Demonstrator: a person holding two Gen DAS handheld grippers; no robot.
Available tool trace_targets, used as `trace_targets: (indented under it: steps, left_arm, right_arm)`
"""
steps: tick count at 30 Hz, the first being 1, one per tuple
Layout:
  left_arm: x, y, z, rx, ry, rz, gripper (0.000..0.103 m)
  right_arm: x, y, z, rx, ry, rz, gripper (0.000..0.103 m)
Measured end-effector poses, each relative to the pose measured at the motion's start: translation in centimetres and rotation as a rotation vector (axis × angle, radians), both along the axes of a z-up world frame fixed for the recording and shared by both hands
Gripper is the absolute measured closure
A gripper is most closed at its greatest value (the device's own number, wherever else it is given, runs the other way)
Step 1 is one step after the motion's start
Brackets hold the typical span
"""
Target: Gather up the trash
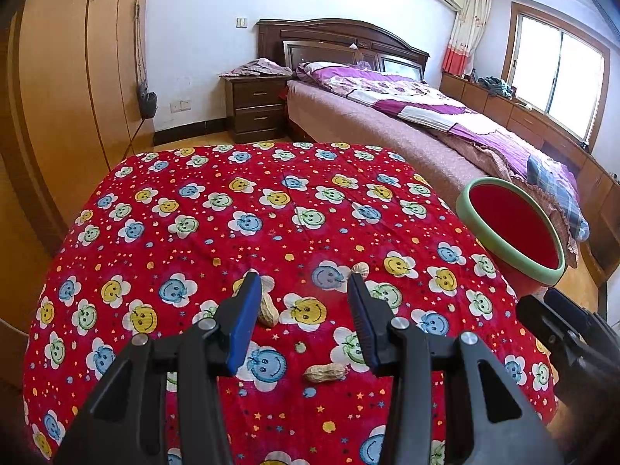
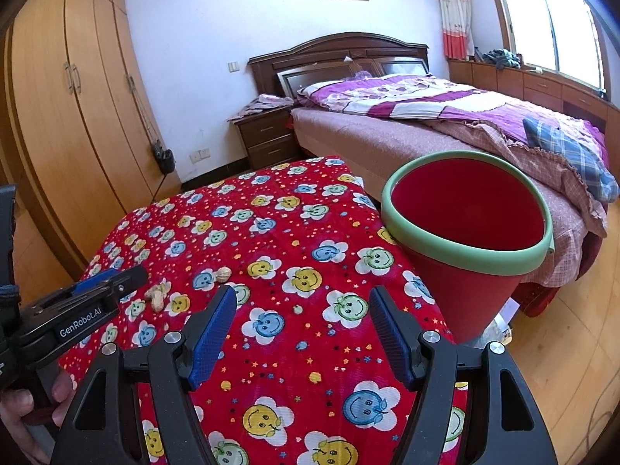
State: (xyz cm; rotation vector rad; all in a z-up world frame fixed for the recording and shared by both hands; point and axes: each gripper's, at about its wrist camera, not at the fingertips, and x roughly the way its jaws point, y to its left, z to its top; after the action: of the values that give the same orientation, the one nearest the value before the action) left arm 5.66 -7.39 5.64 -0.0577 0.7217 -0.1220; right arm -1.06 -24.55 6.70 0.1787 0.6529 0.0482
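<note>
Three peanuts (image 1: 324, 372) lie scattered on a smiley-print red cloth (image 1: 217, 209), left of the red bucket (image 2: 465, 232) standing ready at the cloth's edge to receive them. The left gripper (image 1: 302, 310) hovers over them, jaws apart and empty; the right gripper (image 2: 302, 333) waits beside the bucket, likewise open.

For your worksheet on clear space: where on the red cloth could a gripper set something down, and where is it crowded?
Free: the far half of the cloth toward the bed, bare. Crowded: the near part, where peanuts lie around the left gripper; the bucket stands beside the right edge.
</note>
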Motion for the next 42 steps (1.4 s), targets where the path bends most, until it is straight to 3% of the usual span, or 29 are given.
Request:
trace_targets:
  steps: [42]
  left_arm:
    - [-0.23, 0.42, 0.27, -0.001, -0.005, 0.005, 0.057]
  right_arm:
    - [-0.05, 0.26, 0.01, 0.001, -0.001, 0.003, 0.031]
